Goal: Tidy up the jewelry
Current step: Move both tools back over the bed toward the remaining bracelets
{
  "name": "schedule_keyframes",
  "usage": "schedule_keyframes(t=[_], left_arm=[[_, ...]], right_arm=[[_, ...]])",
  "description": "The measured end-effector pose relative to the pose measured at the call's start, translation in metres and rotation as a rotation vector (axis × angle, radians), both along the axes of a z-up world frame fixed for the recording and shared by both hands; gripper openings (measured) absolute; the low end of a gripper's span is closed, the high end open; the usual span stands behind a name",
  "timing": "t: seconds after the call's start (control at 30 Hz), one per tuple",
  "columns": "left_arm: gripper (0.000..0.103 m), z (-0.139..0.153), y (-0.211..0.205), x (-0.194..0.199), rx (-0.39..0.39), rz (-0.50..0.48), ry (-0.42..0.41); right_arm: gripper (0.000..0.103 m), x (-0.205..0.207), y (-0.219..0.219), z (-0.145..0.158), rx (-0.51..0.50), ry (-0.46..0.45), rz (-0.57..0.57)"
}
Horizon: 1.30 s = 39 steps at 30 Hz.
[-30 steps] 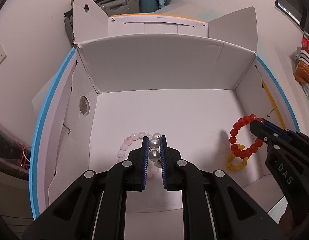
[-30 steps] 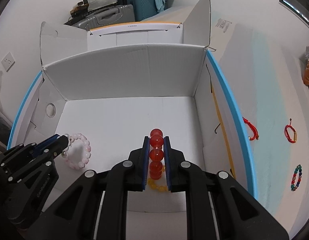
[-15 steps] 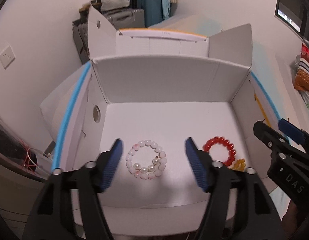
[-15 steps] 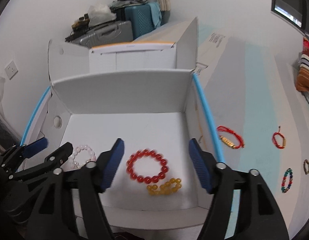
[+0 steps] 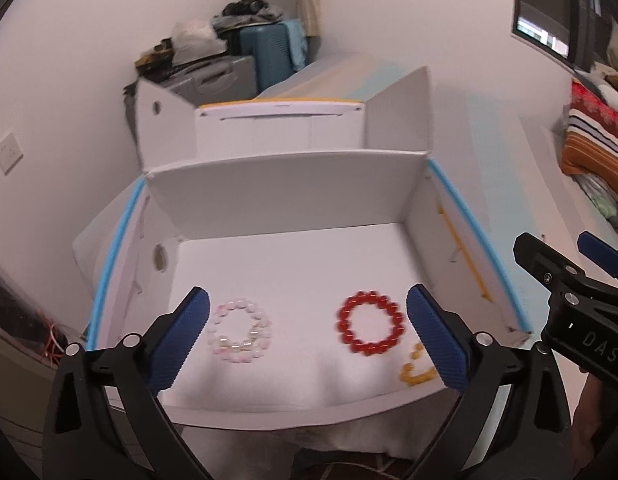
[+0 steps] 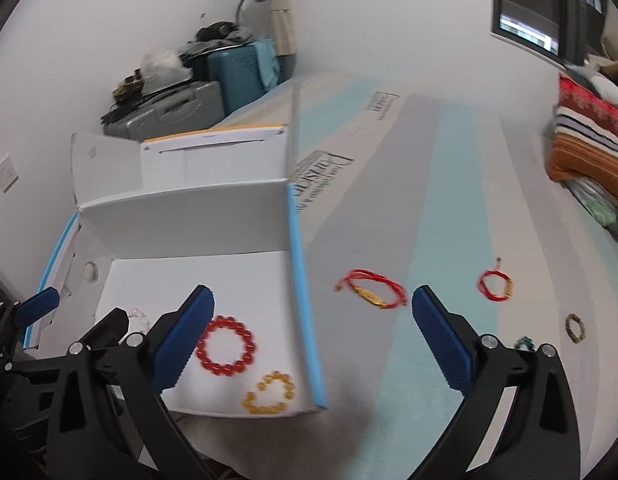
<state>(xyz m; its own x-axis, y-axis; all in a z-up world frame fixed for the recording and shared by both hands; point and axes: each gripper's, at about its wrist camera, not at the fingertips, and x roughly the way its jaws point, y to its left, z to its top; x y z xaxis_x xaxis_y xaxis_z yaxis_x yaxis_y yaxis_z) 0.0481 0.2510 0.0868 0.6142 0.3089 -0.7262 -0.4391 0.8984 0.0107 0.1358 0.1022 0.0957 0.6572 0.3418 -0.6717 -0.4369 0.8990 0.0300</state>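
Observation:
An open white box (image 5: 285, 196) holds a pink and white bead bracelet (image 5: 265, 332), a red bead bracelet (image 5: 343, 322) and a yellow bead bracelet (image 5: 417, 372), all lying flat on its floor. My left gripper (image 5: 308, 302) hovers above the near edge, its jaws opening wide with nothing between them. My right gripper (image 6: 313, 300) hangs over the box's blue right edge, its jaws also opening and empty; the red bracelet (image 6: 251, 346) and the yellow one (image 6: 249, 402) lie below its left finger. Each gripper shows in the other's view: the right (image 5: 557, 242), the left (image 6: 81, 312).
On the striped cloth right of the box lie a red cord bracelet with a gold charm (image 6: 371, 292), a smaller red cord (image 6: 495, 284), a dark bead bracelet (image 6: 575, 326) and a green one (image 6: 525, 344). Suitcases (image 5: 265, 60) stand behind the box; folded striped bedding (image 6: 589, 148) lies far right.
Both grippers let go of their bracelets, the left the pink and white one, the right the red one. Both opened wide and drew up and back. The right view swung rightwards.

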Motion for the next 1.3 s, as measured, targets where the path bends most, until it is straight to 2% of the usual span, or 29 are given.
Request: schedule_keyframes(t=[0.33, 0.7, 1.03, 1.3], left_arm=[[0.097, 0.005, -0.082, 0.034, 0.004, -0.141, -0.023], [0.097, -0.007, -0.179, 0.078, -0.003, -0.304, -0.007], [0.097, -0.035, -0.258, 0.124, -0.013, -0.438, 0.045], [0.097, -0.074, -0.304, 0.17, -0.005, -0.525, 0.127]], right_arm=[[0.095, 0.018, -0.1, 0.004, 0.013, -0.008, -0.145], [0.095, 0.049, -0.218, -0.001, 0.008, -0.006, -0.313], [0.095, 0.084, -0.302, -0.036, 0.0, 0.059, -0.428], [0.095, 0.125, -0.359, -0.086, -0.011, 0.136, -0.533]])
